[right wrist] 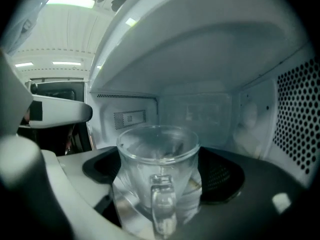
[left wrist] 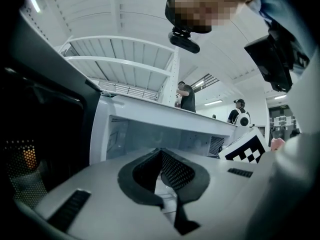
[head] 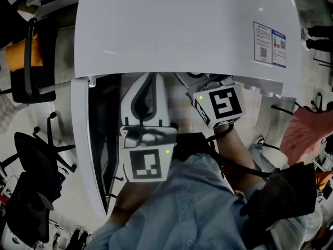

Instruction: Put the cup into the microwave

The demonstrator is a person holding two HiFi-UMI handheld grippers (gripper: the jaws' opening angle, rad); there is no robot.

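Note:
A clear glass cup [right wrist: 159, 159] stands inside the white microwave [head: 182, 30], its handle [right wrist: 163, 204] turned toward the camera in the right gripper view. My right gripper [right wrist: 162, 170] reaches into the cavity, and its jaws stand wide on either side of the cup without visibly pressing on it. In the head view only its marker cube [head: 221, 105] shows; the fingers and the cup are hidden under the microwave's top. My left gripper [head: 152, 77] hovers at the cavity's mouth to the left, shut with nothing in it [left wrist: 160, 152].
The microwave door [head: 83, 139] hangs open at the left. Perforated vents [right wrist: 300, 114] line the cavity's right wall. Dark office chairs [head: 31, 155] stand on the floor at left. People stand far behind the microwave [left wrist: 187, 96].

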